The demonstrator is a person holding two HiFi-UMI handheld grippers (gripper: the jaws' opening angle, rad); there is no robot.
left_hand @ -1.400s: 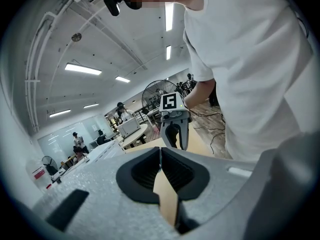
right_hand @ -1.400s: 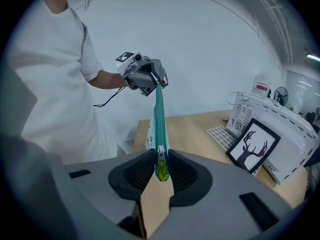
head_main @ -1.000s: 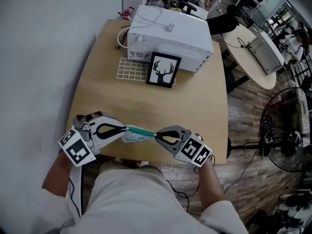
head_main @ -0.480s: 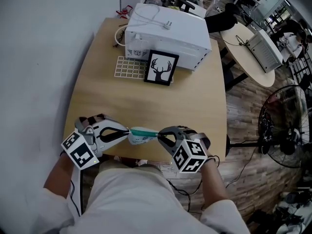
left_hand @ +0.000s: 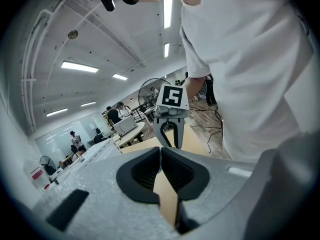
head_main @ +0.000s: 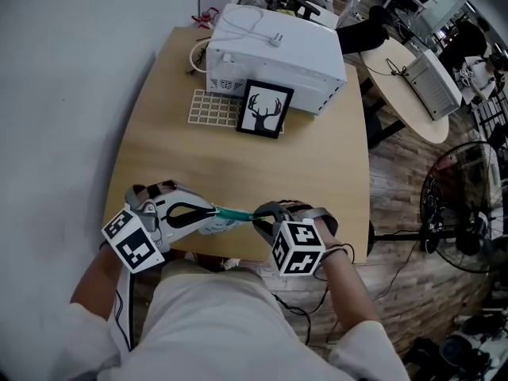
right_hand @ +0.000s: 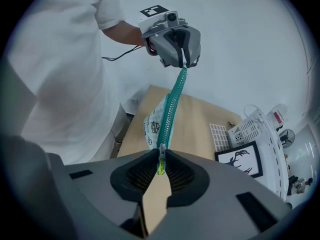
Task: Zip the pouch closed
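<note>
A small white printed pouch (head_main: 226,222) with a teal zipper (right_hand: 172,104) hangs stretched between my two grippers above the wooden table's (head_main: 317,173) near edge. My left gripper (head_main: 213,210) is shut on the pouch's left end; in the right gripper view, the left gripper (right_hand: 184,64) pinches the far end of the zipper tape. My right gripper (head_main: 255,219) is shut on the yellow-green zipper pull (right_hand: 160,168), its marker cube facing up. In the left gripper view the jaws (left_hand: 160,151) are closed and the pouch is hidden; the right gripper (left_hand: 170,134) shows just beyond.
At the table's far end stand a white appliance (head_main: 274,54), a framed deer picture (head_main: 265,111) and a white grid rack (head_main: 214,109). A round table (head_main: 413,86) and a floor fan (head_main: 464,221) are to the right. The person's body is directly below the grippers.
The right gripper has rolled, so its marker cube now faces the head camera, and it sank slightly. The left gripper stayed put, and the pouch is still stretched between them.
</note>
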